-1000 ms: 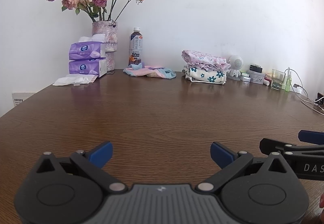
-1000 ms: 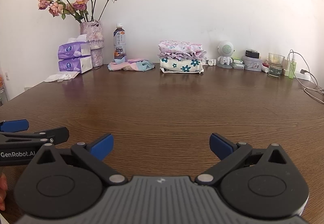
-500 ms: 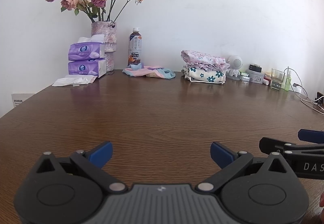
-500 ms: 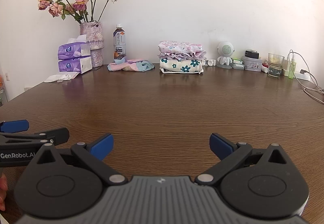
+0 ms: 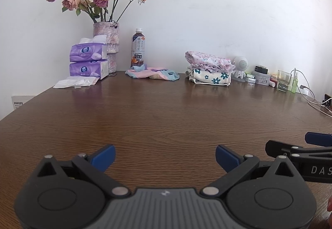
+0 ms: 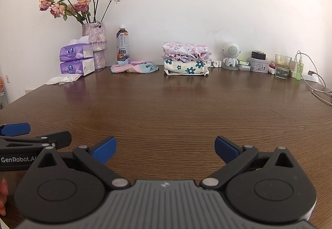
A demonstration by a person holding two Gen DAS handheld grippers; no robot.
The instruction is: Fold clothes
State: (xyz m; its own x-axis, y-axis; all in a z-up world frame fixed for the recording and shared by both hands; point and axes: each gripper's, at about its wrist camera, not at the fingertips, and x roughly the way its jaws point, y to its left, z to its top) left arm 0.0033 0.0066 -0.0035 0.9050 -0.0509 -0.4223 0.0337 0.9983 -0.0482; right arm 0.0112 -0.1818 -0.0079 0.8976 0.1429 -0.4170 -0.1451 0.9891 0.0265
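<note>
A crumpled pink, blue and yellow garment [image 5: 152,74] [image 6: 134,67] lies at the far side of the brown wooden table [image 5: 166,117] [image 6: 176,104], in front of a drink bottle. To its right stands a stack of folded floral clothes [image 5: 209,70] [image 6: 185,60]. My left gripper [image 5: 165,156] hovers open over the near part of the table, nothing between its blue pads. My right gripper [image 6: 165,149] is open and empty too, close beside the left. Each gripper's fingers show at the edge of the other's view.
Along the back wall stand a vase of dried roses [image 5: 106,42], two purple tissue packs [image 5: 88,62], loose tissues [image 5: 75,82], a drink bottle [image 5: 138,50], a small white robot figure [image 6: 230,55], a glass [image 6: 282,66], small boxes and cables [image 6: 317,88].
</note>
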